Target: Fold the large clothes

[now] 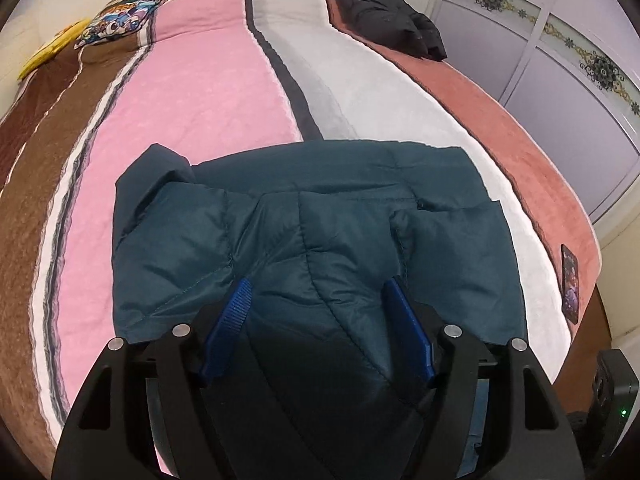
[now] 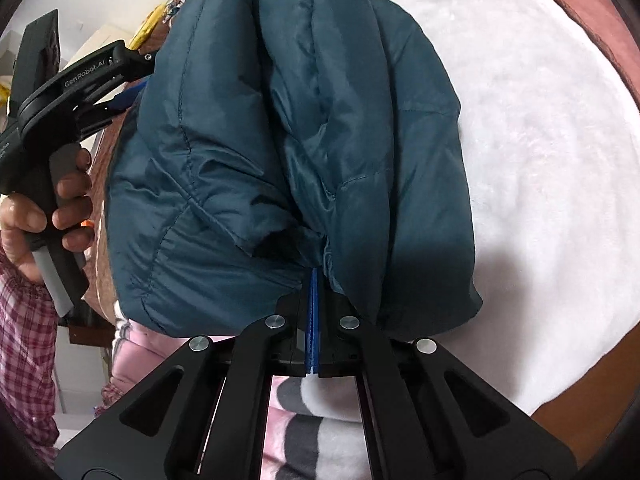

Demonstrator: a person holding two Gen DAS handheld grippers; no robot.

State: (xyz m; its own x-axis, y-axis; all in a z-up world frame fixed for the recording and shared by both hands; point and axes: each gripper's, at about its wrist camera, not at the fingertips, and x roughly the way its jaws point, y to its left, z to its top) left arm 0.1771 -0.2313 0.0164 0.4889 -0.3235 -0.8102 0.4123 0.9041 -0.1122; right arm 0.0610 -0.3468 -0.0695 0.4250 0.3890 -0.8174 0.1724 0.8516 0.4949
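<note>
A dark teal puffer jacket (image 1: 312,216) lies partly folded on the striped bedspread (image 1: 208,96). My left gripper (image 1: 318,292) is open, its blue pads on either side of a raised fold of the jacket near its close edge. In the right wrist view the jacket (image 2: 288,152) fills the middle. My right gripper (image 2: 313,276) is shut on the jacket's edge, with bunched fabric between the blue pads. The left gripper's body (image 2: 76,92) shows at the left, held by a hand.
A folded black garment (image 1: 384,8) lies at the bed's far right. A cartoon-print pillow (image 1: 124,16) sits at the far left. A phone (image 1: 570,276) lies near the bed's right edge. Wardrobe doors (image 1: 568,80) stand to the right.
</note>
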